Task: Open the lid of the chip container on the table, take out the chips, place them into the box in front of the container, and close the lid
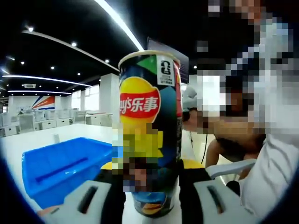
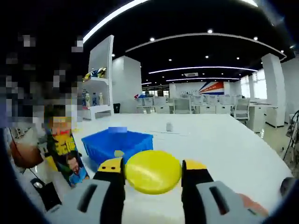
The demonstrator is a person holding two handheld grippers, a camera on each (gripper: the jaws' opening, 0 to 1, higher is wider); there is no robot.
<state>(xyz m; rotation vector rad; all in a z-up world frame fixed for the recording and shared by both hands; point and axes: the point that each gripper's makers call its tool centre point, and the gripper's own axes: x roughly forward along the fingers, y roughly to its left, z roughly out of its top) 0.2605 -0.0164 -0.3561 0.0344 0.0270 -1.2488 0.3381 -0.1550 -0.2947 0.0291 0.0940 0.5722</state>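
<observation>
Yellow lid [image 2: 153, 171]: 1, right jaws | chip can [image 1: 149, 126]: 1, left jaws | blue box [image 2: 117, 144]: 1

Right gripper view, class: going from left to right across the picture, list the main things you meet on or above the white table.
Chip container → blue box → yellow lid held between the right gripper jaws → small white cup far back on the table.

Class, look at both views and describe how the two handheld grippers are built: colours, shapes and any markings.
Both look alike. The left gripper and the right gripper each have two pale grey blocks with a dark slot, carrying black jaws tipped in yellow. No cables or printed markings are visible on them.
</observation>
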